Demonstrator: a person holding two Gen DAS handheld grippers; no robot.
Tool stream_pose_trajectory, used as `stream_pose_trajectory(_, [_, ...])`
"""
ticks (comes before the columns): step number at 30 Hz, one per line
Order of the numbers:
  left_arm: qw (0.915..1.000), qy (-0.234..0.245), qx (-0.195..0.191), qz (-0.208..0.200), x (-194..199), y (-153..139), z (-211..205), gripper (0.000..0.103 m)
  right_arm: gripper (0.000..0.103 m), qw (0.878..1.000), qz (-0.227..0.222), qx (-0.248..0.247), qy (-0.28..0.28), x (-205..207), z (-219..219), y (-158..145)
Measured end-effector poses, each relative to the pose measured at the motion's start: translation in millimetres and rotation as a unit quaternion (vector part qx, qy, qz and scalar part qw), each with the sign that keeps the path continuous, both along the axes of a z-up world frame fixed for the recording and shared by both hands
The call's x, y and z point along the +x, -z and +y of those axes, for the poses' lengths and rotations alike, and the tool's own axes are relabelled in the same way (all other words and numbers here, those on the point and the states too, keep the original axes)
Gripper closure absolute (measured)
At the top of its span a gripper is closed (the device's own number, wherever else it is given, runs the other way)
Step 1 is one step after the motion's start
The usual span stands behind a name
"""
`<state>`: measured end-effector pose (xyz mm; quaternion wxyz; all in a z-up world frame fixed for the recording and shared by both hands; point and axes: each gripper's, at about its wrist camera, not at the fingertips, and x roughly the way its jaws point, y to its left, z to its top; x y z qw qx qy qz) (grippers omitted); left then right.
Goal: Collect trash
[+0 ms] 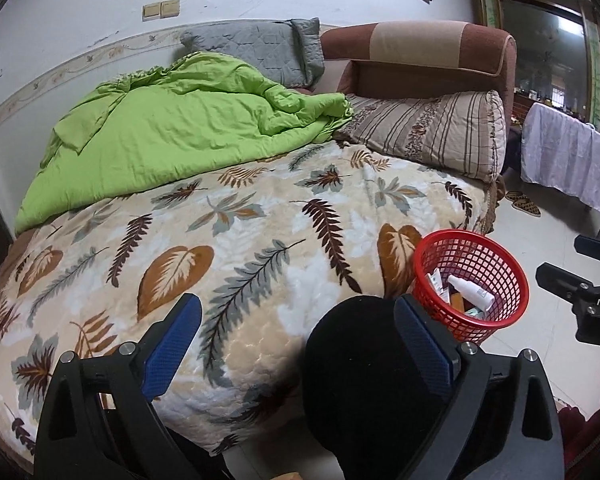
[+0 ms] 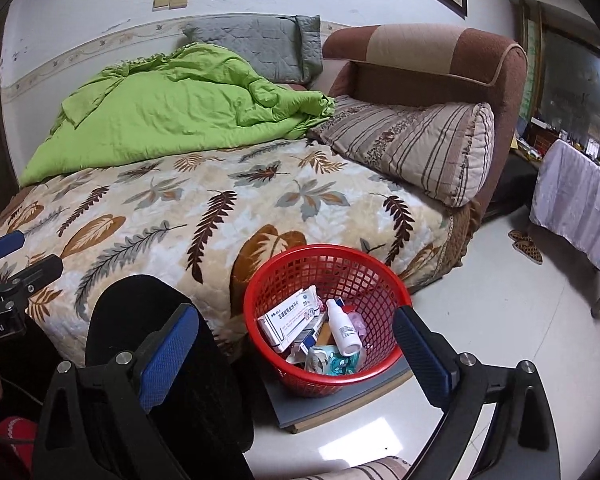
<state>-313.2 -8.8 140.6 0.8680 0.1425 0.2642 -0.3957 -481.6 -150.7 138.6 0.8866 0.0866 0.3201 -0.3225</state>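
A red mesh basket (image 2: 340, 272) stands on a grey board (image 2: 340, 404) on the floor beside the bed. In it lie a white medicine box (image 2: 288, 320), a white bottle (image 2: 342, 328) and some wrappers (image 2: 332, 362). My right gripper (image 2: 296, 312) hovers open just above and in front of the basket, with nothing between its fingers. My left gripper (image 1: 296, 304) is open too, over the bed's near edge, with the basket (image 1: 472, 252) to its right. A person's knee in black (image 1: 360, 380) shows below it.
The bed carries a leaf-patterned blanket (image 1: 240, 240), a green quilt (image 1: 172, 128), a striped pillow (image 1: 428, 132) and a grey pillow (image 1: 260, 48). Slippers (image 2: 526, 246) lie on the pale floor. A table with a white cloth (image 2: 580, 208) stands at the right.
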Motion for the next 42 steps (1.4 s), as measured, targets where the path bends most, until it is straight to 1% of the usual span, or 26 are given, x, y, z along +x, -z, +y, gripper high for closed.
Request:
stream_pose_trajectory(6, [1.0, 0.0, -0.003, 0.001, 1.0, 0.0, 0.6, 0.005, 0.004, 1.0, 0.006, 0.007, -0.003, 4.9, -2.6, 5.1])
stream_pose_trajectory(11, [0.9999, 0.001, -0.013, 0.004, 2.6, -2.7, 0.7, 0.004, 0.004, 1.0, 0.013, 0.007, -0.007, 10.3, -2.5, 8.3])
stream_pose_trajectory(17, [0.9997, 0.01, -0.006, -0.022, -5.4, -2.6, -3.0, 0.004, 0.004, 1.0, 0.022, 0.011, -0.009, 15.2, -3.7, 12.4])
stream_pose_trajectory(22, [0.9992, 0.023, -0.001, -0.033, -9.9, -2.4, -7.3, 0.004, 0.004, 1.0, 0.027, 0.011, -0.01, 17.4, -3.8, 13.7])
stream_pose_trajectory(29, [0.9995, 0.023, 0.002, -0.023, -6.9, 0.7, -9.4, 0.004, 0.004, 0.999, 0.031, 0.013, -0.012, 18.7, -4.4, 15.6])
stream_pose_trajectory(42, [0.9994, 0.025, 0.003, -0.023, -7.8, 2.8, -10.6, 0.004, 0.004, 0.999, 0.033, 0.014, -0.013, 19.8, -5.0, 17.2])
